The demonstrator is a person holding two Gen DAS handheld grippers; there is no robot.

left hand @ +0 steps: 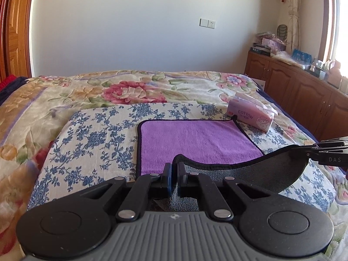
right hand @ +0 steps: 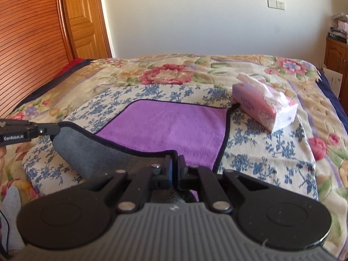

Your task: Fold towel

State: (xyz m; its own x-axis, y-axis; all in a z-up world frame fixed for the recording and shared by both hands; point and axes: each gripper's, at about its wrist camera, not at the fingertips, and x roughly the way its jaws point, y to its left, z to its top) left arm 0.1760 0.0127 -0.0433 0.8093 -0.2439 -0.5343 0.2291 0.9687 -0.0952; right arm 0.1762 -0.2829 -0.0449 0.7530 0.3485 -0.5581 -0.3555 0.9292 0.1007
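Note:
A purple towel [left hand: 195,139] with a dark hem and a grey underside lies on a blue-flowered cloth [left hand: 91,139] on the bed. My left gripper [left hand: 174,169] is shut on the towel's near left corner. My right gripper [right hand: 175,165] is shut on the near right corner. The near edge is lifted off the bed and curls over, so the grey underside [left hand: 261,169] shows between the two grippers. The far half of the towel [right hand: 169,126] lies flat. The right gripper shows in the left wrist view [left hand: 313,151]. The left gripper shows in the right wrist view [right hand: 54,129].
A pink tissue pack [left hand: 250,115] sits on the cloth just beyond the towel's far right corner; it also shows in the right wrist view [right hand: 265,108]. A floral blanket [left hand: 130,91] covers the bed. Wooden cabinets [left hand: 293,87] stand to the right and a wooden door [right hand: 82,17] to the left.

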